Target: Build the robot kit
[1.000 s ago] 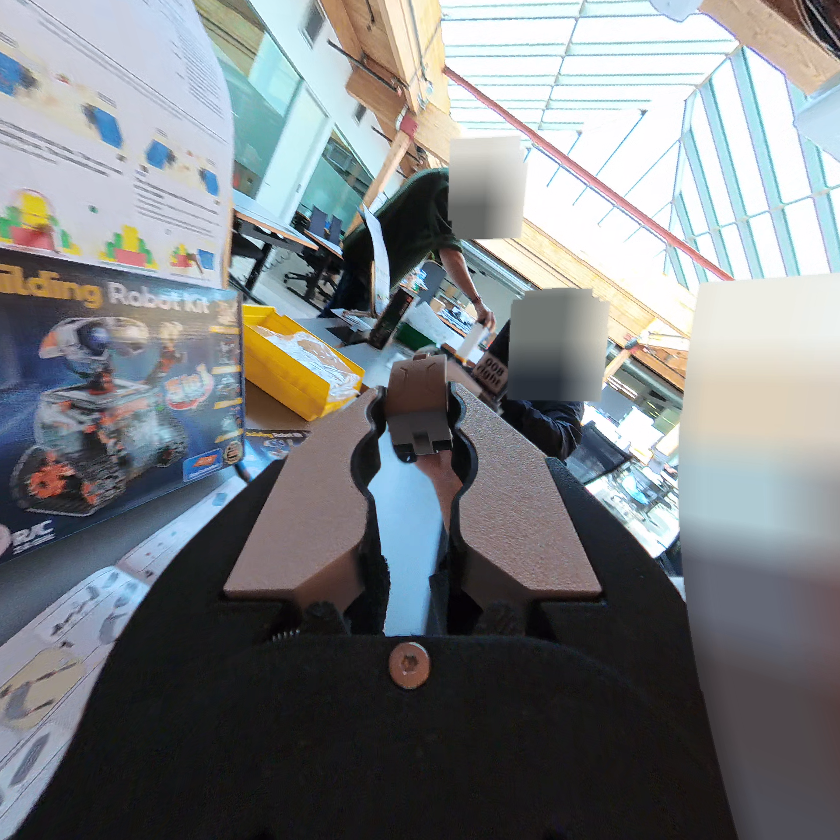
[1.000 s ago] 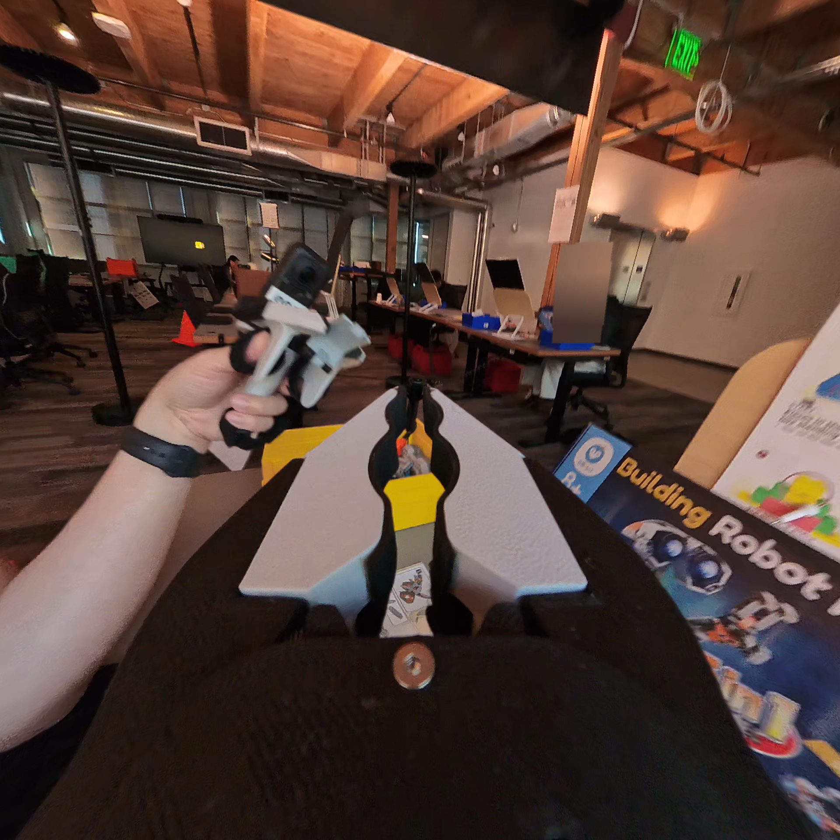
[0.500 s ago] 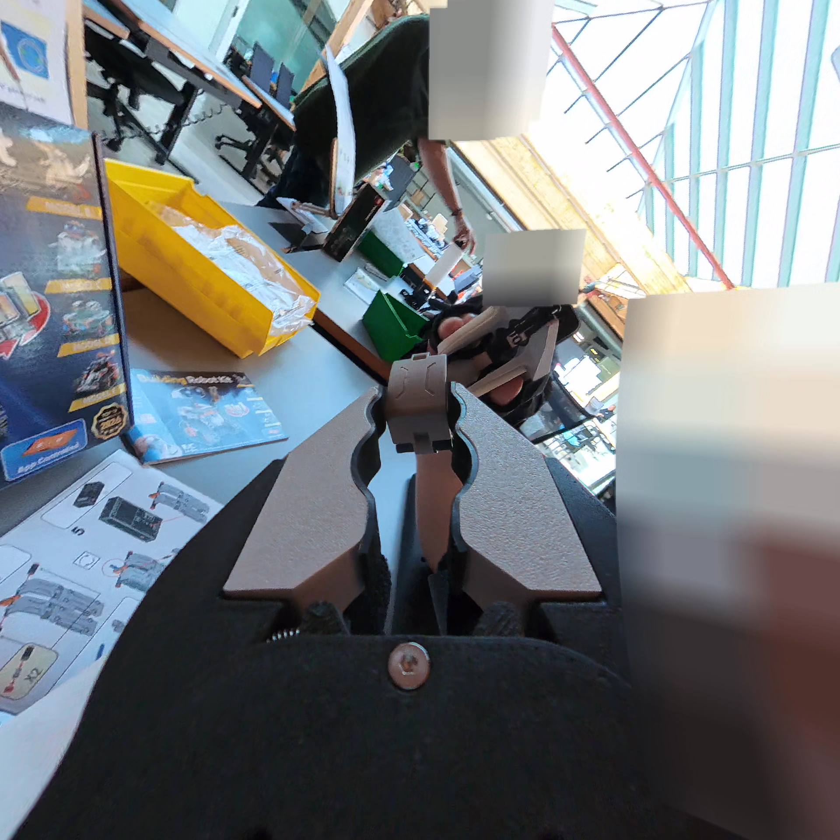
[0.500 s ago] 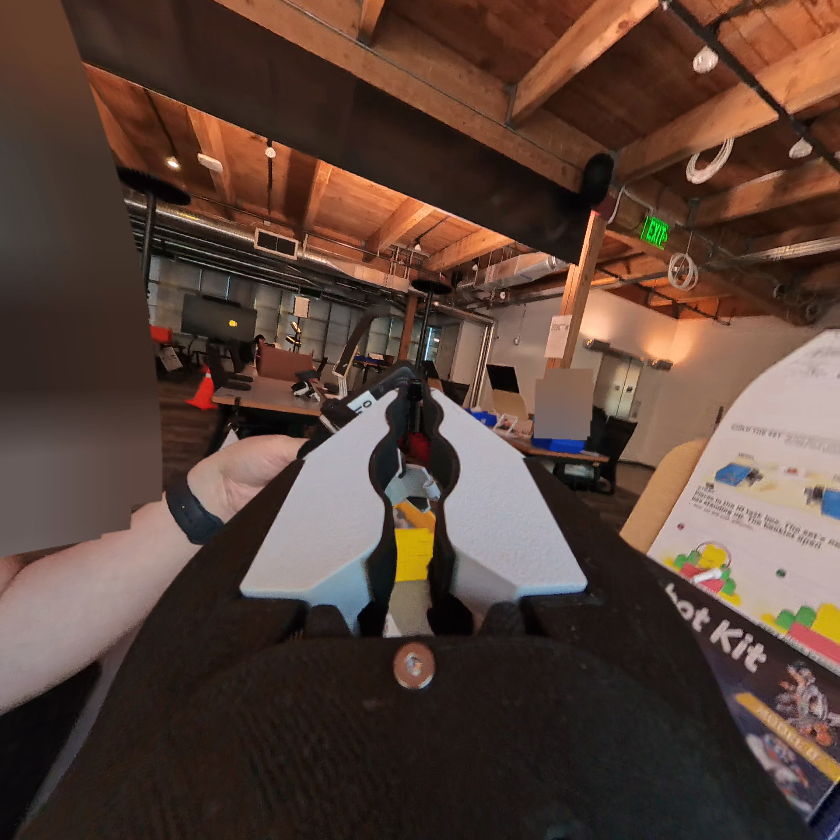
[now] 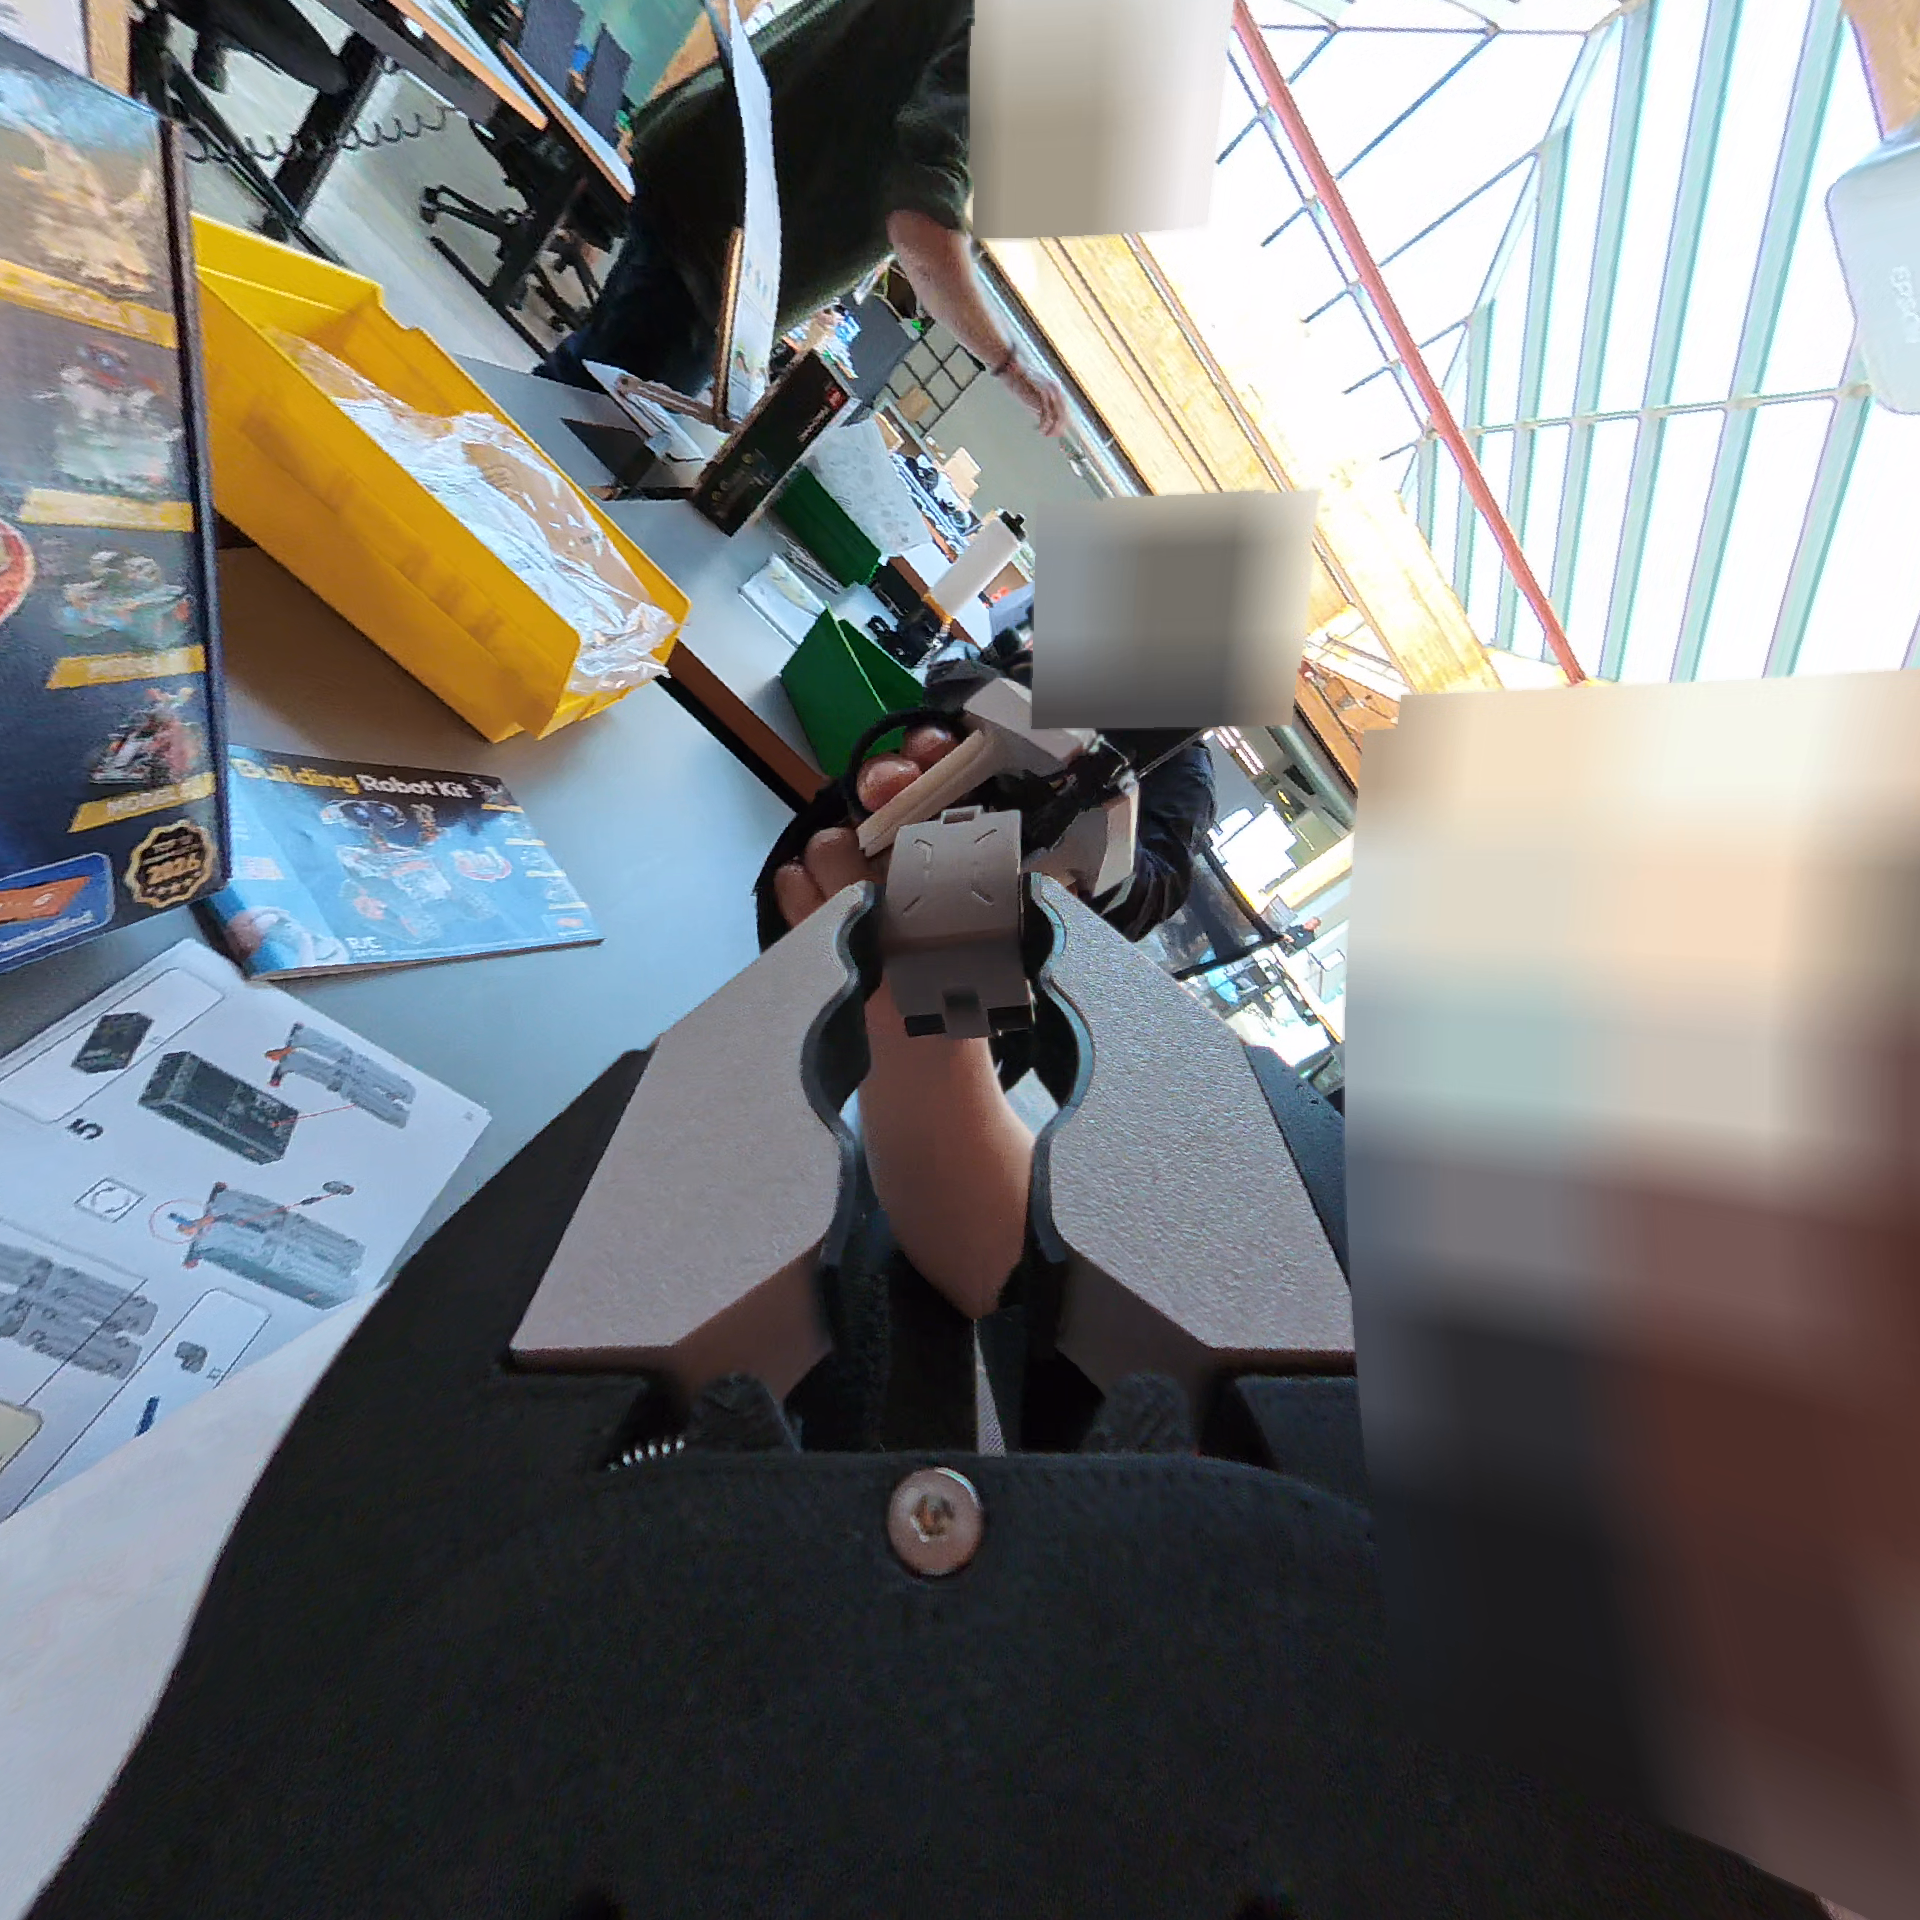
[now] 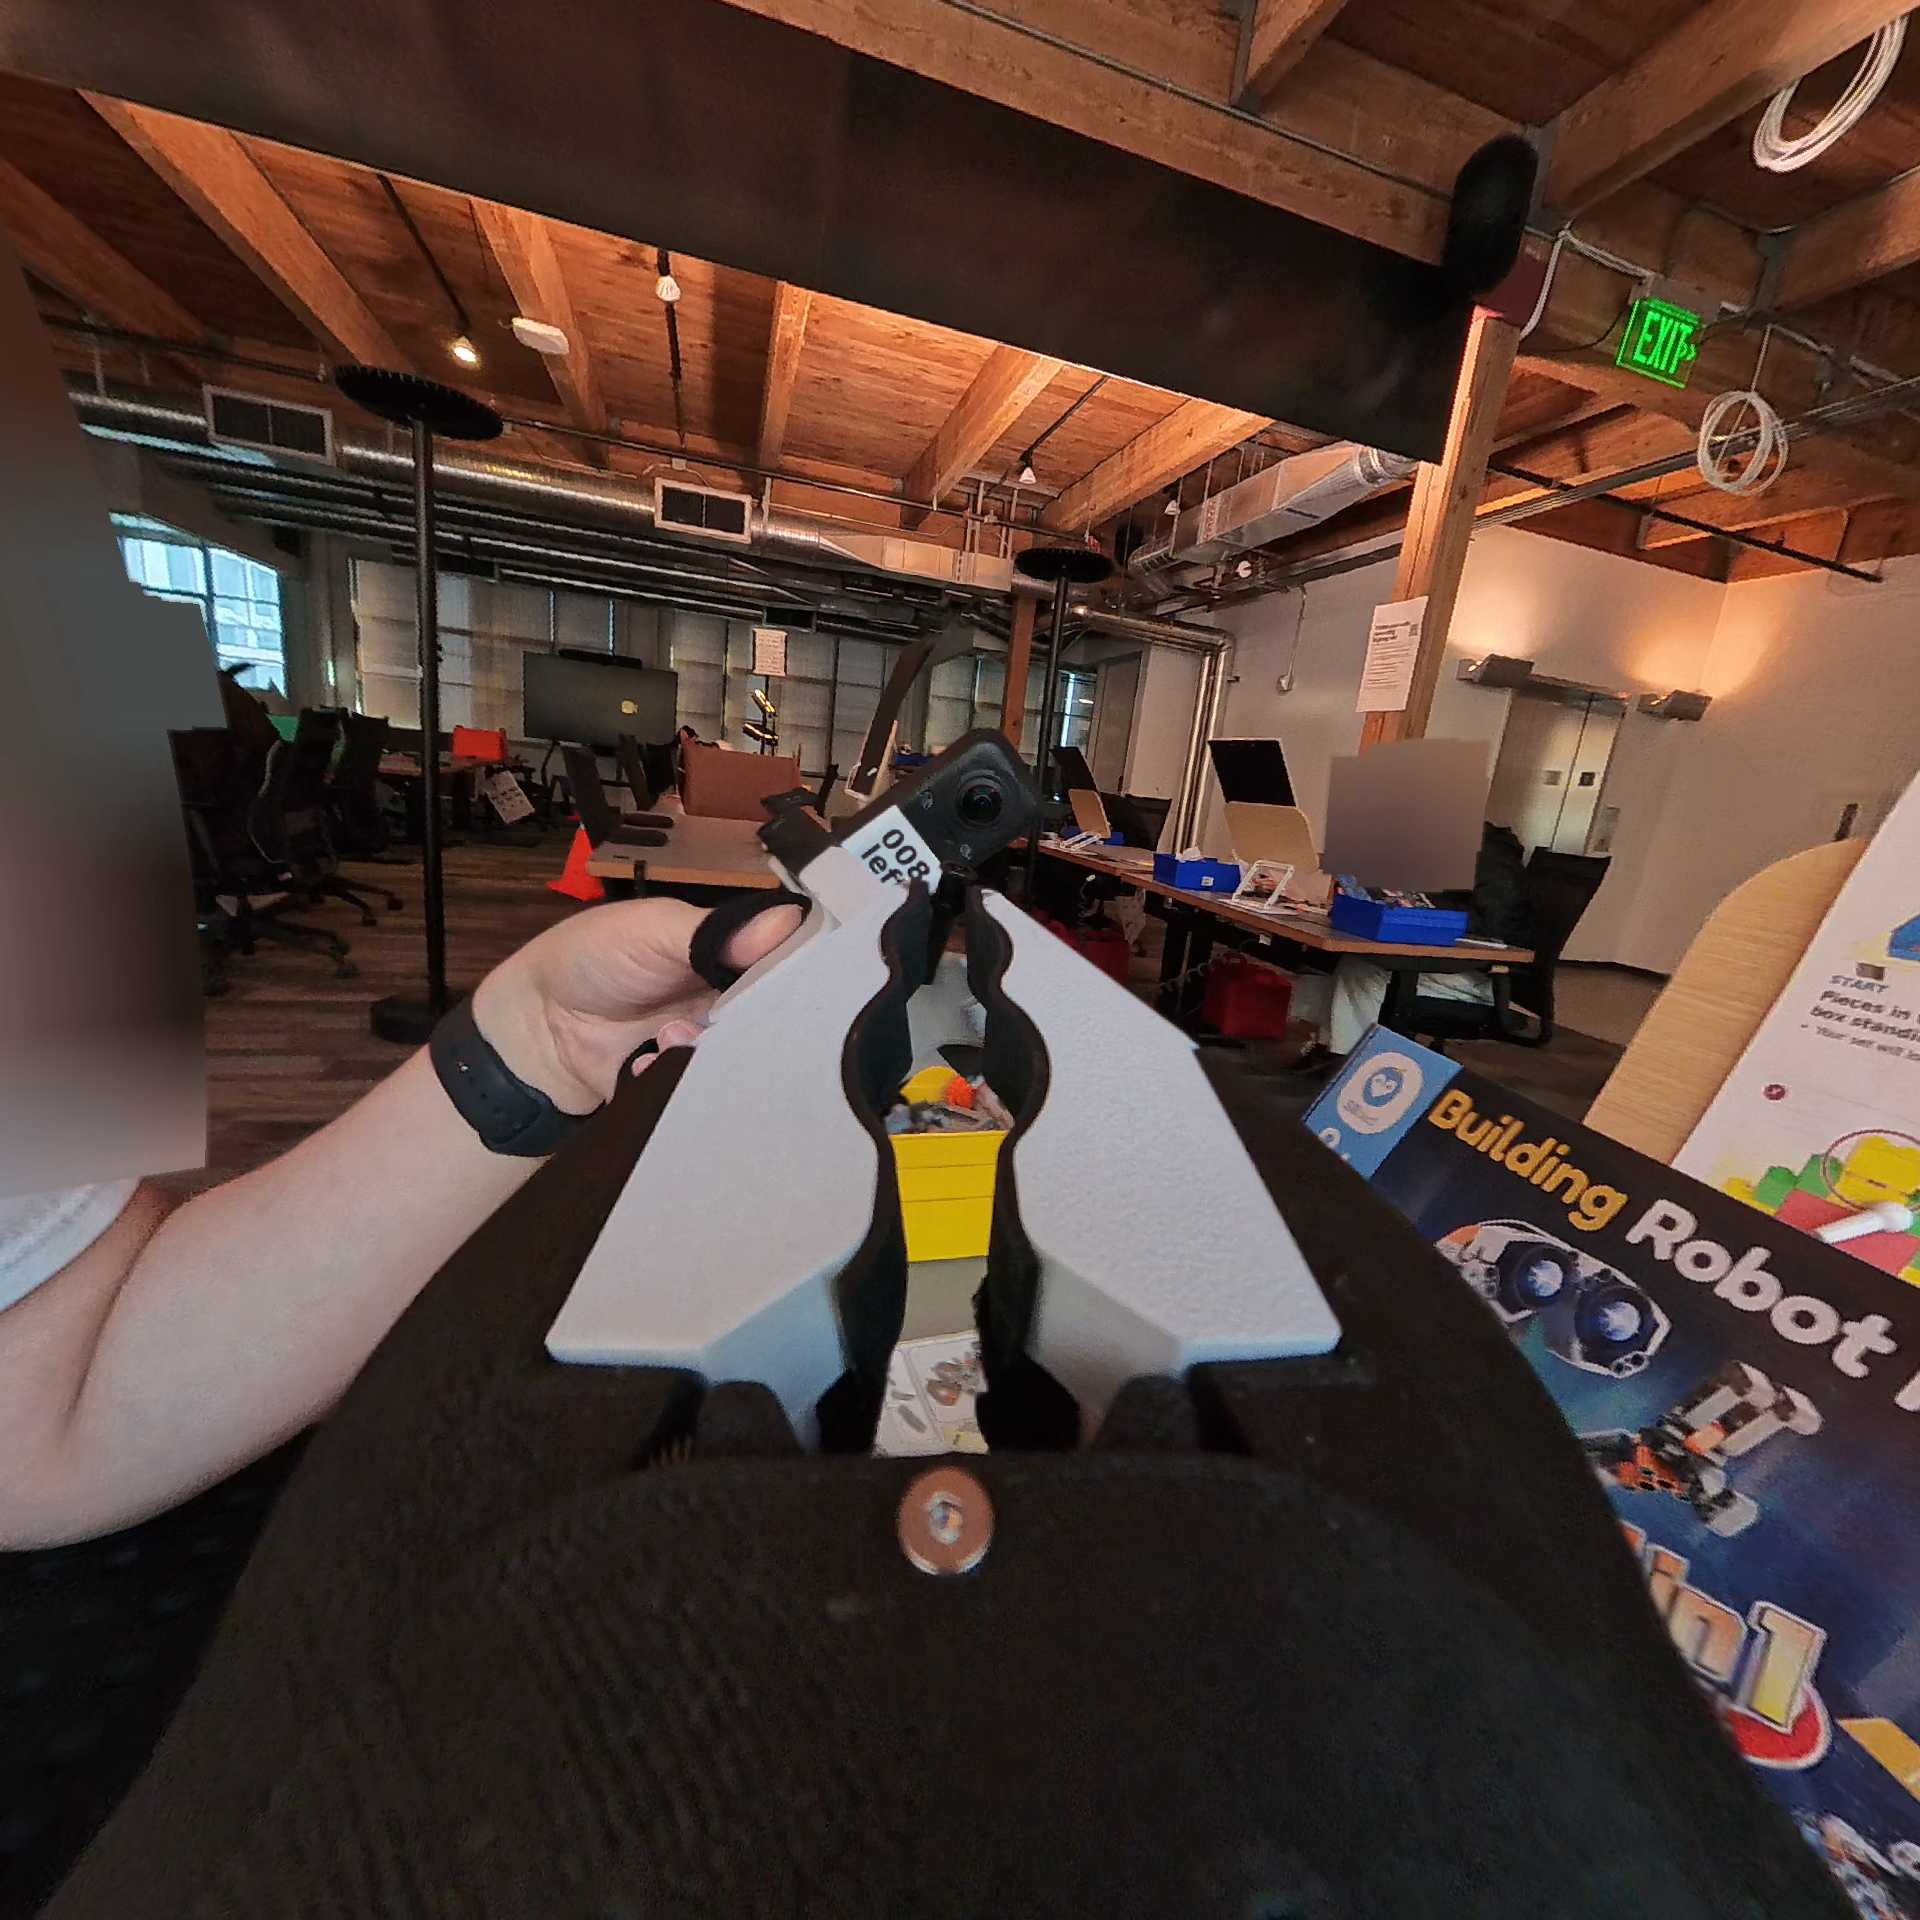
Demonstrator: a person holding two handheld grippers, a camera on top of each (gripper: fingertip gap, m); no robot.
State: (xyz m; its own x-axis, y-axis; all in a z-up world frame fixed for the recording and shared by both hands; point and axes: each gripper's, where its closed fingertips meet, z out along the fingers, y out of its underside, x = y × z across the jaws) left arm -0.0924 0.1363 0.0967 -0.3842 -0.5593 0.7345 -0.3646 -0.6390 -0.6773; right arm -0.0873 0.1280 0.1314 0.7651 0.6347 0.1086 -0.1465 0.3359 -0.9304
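My left gripper [image 5: 951,900] has brown fingers shut on a small grey plastic part [image 5: 951,940] and holds it in the air above the grey table [image 5: 644,821]. Just beyond the part, a hand [image 5: 894,774] holds the right gripper, whose white fingers [image 5: 925,795] reach almost to the part. In the right wrist view my right gripper [image 6: 948,902] has its white fingertips closed together. A thin dark sliver shows between them; I cannot tell what it is. The left gripper's camera [image 6: 971,805] and the hand holding it [image 6: 592,987] sit right behind those tips.
A yellow bin [image 5: 343,499] with clear plastic bags, a robot kit box [image 5: 94,520], a booklet [image 5: 405,862] and an instruction sheet [image 5: 208,1143] lie on the table. A green bin [image 5: 842,675] stands farther off. Another yellow bin [image 6: 940,1195] holds small parts. A person stands behind. Less than 4 cm separates the two grippers' tips.
The left view has tilted down from the box to the table. The two grippers have drawn together, tip to tip. The grey part stays gripped.
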